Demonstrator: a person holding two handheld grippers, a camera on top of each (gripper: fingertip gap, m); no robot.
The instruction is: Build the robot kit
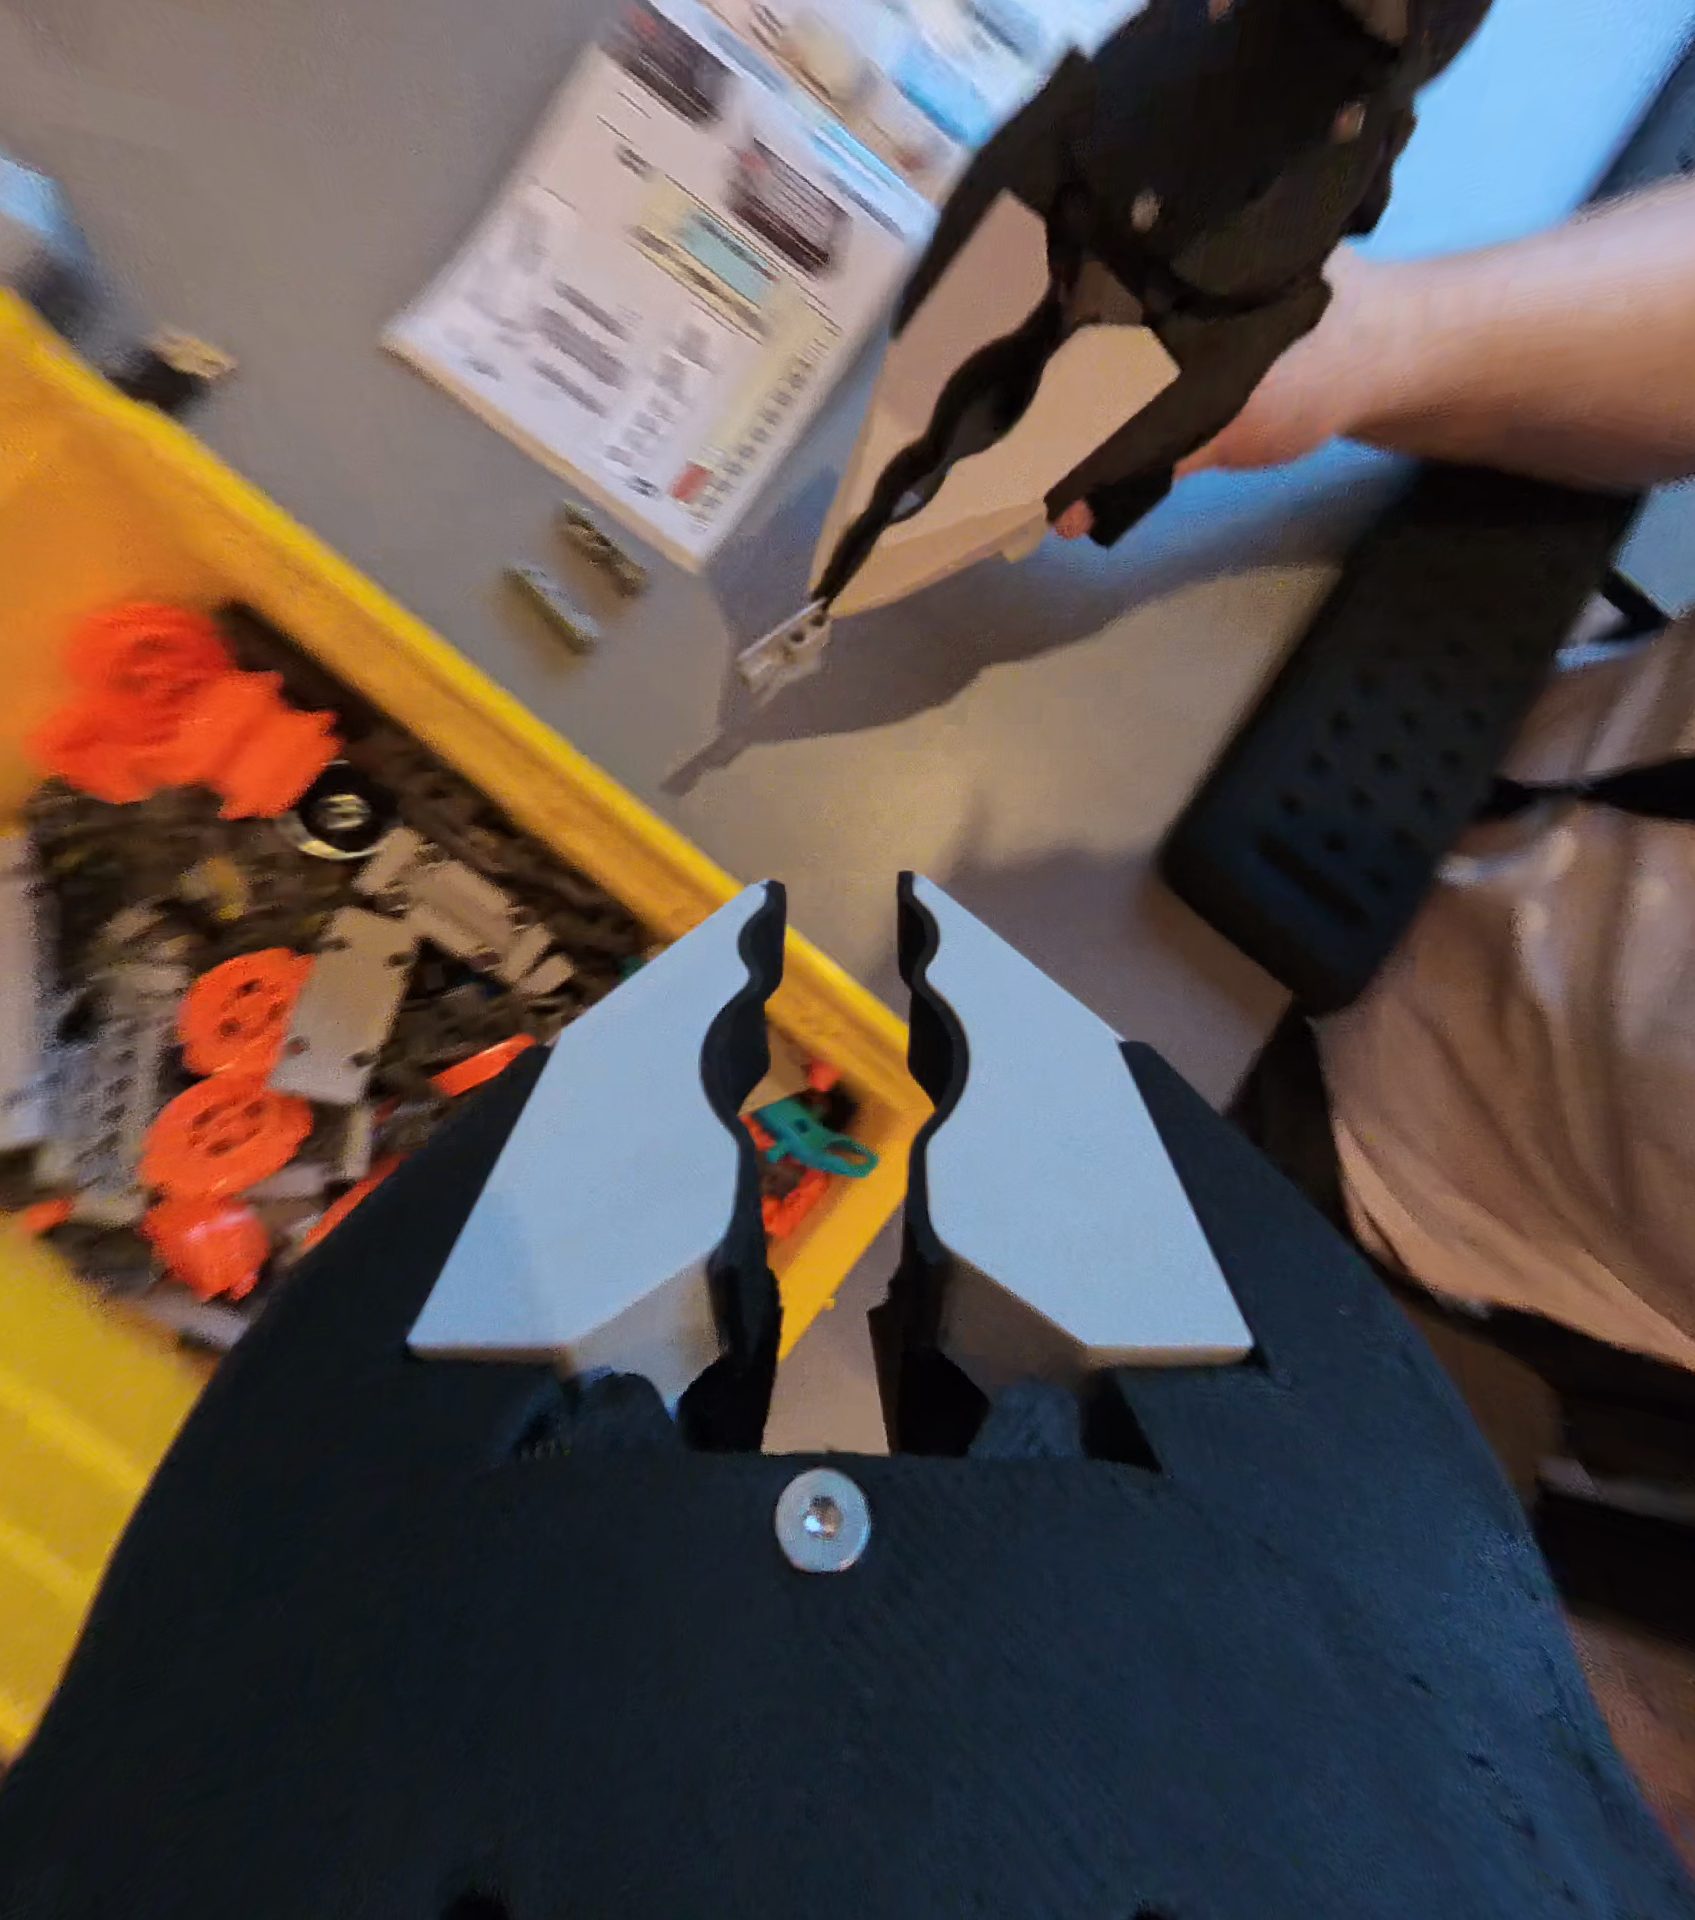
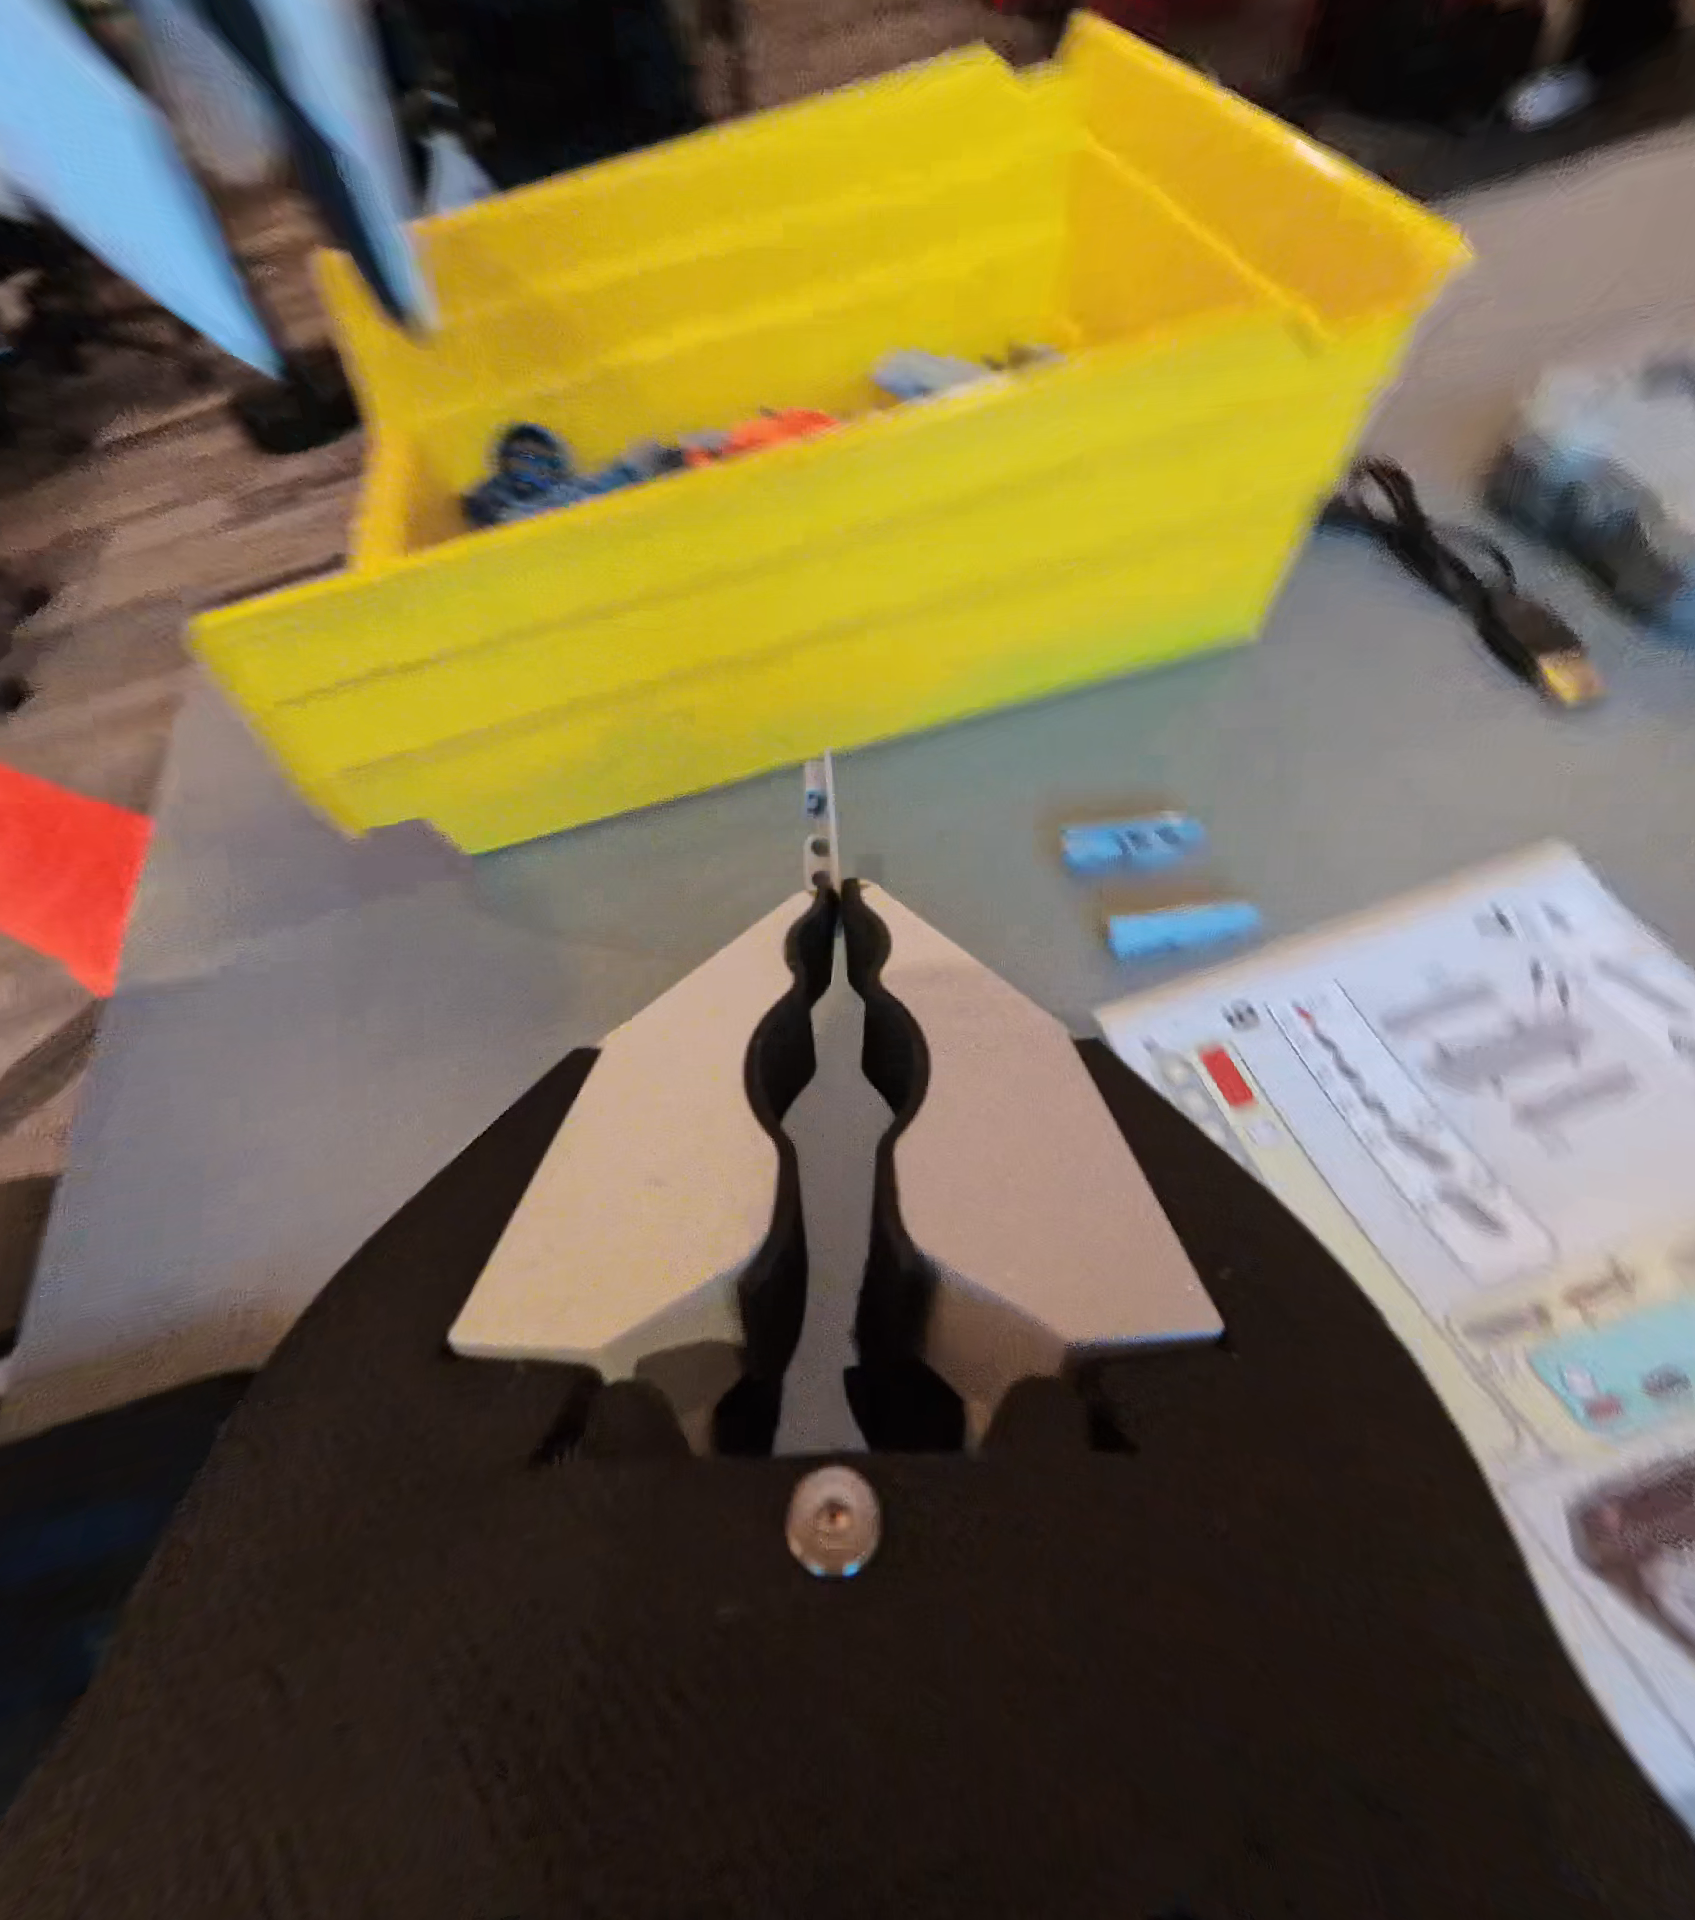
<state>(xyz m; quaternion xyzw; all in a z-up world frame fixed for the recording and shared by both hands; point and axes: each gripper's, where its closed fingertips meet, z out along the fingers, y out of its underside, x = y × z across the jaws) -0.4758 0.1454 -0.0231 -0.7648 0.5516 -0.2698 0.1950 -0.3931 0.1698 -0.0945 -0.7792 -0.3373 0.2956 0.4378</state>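
My left gripper (image 1: 841,894) is open and empty, held above the near corner of a yellow bin (image 1: 469,665) full of grey, black and orange building parts (image 1: 230,1018). My right gripper (image 2: 838,891) is shut on a small grey beam with holes (image 2: 820,821), held by its end above the grey table. In the left wrist view the right gripper (image 1: 822,608) shows with the same beam (image 1: 786,646) sticking out of its tips. Two small grey beams (image 1: 573,582) lie on the table beside it; they also show in the right wrist view (image 2: 1155,883).
An open instruction booklet (image 2: 1508,1195) lies on the table; it shows in the left wrist view (image 1: 656,301) too. A black cable with a plug (image 2: 1487,592) and a blurred grey and white block (image 2: 1674,478) lie right of the bin (image 2: 822,582). A person's forearm (image 1: 1570,332) and a black chair armrest (image 1: 1394,727) are at the right. My hands' fingertips stand some 12 centimeters from each other.
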